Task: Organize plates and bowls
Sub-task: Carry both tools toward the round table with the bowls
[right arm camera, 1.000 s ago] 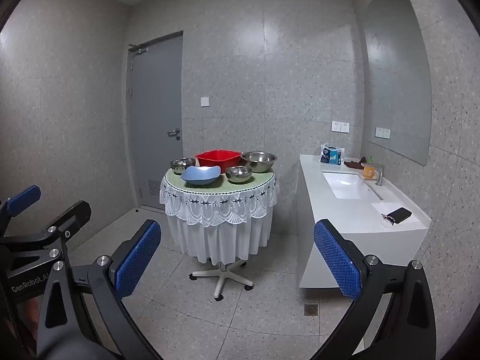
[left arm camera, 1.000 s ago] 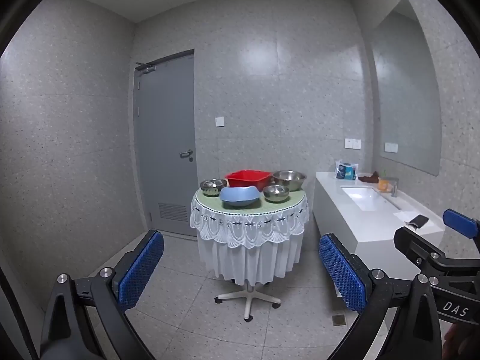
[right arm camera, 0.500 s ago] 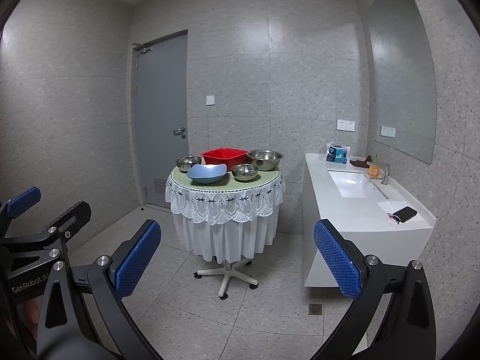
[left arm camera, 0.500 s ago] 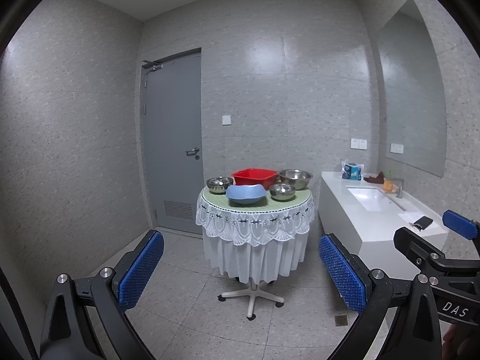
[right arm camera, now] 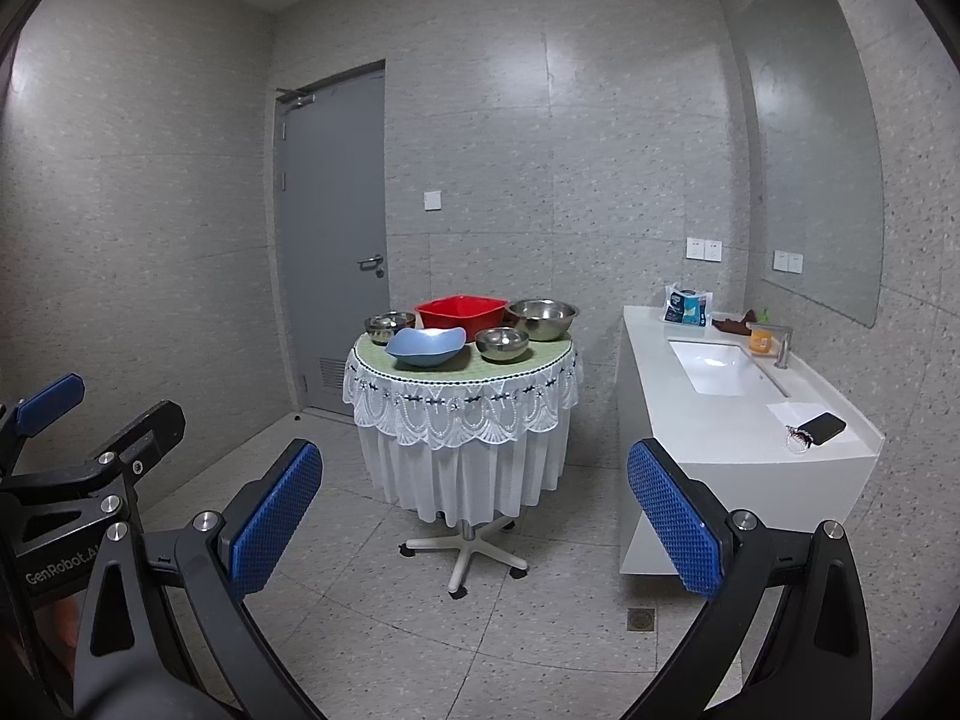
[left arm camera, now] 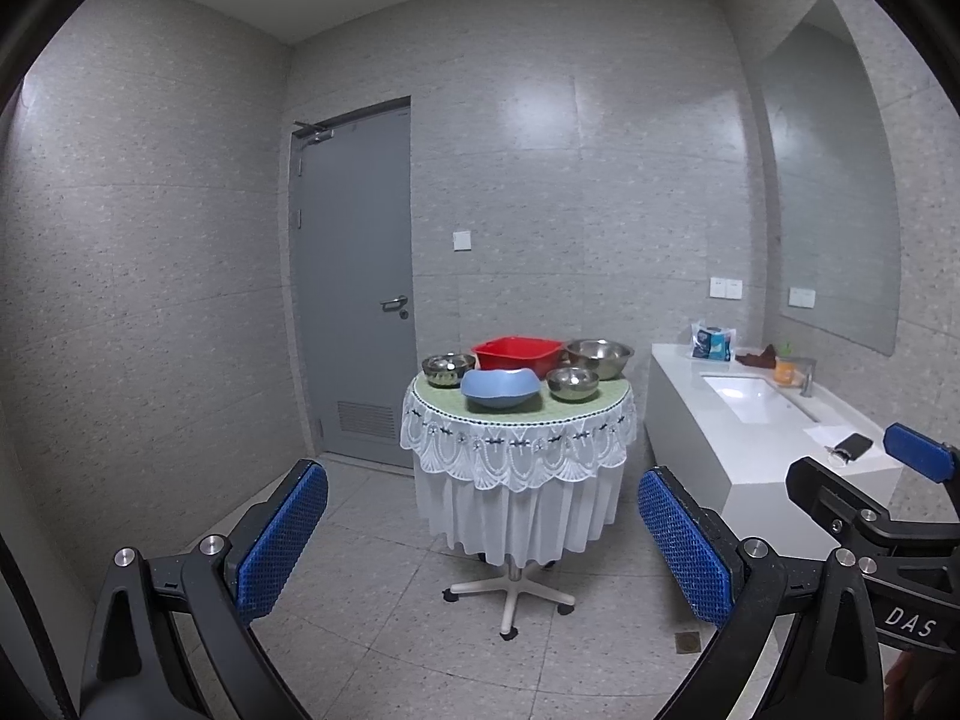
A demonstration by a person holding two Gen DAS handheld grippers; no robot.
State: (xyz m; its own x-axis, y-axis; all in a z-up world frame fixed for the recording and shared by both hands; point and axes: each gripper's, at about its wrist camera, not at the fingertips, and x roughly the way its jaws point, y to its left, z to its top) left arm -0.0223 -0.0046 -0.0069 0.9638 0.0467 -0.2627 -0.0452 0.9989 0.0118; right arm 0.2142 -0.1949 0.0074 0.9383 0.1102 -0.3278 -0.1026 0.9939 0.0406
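Note:
A round table (left arm camera: 519,438) with a white lace cloth stands mid-room. On it sit a blue bowl (left arm camera: 499,387) at the front, a red square basin (left arm camera: 519,354) behind it, and three steel bowls: a small left one (left arm camera: 447,369), a small one at the front right (left arm camera: 573,384), a large one at the back right (left arm camera: 599,357). The same table (right arm camera: 462,402) and blue bowl (right arm camera: 427,345) show in the right wrist view. My left gripper (left arm camera: 483,546) and right gripper (right arm camera: 474,519) are both open, empty, and well short of the table.
A white sink counter (left arm camera: 762,420) runs along the right wall with a faucet, an orange cup, a tissue pack and a dark phone (right arm camera: 822,427). A grey door (left arm camera: 357,276) is shut at the back left. The table's wheeled base (left arm camera: 510,594) stands on tiled floor.
Both views have shifted slightly and the table looks a little nearer. Both grippers stay open and empty.

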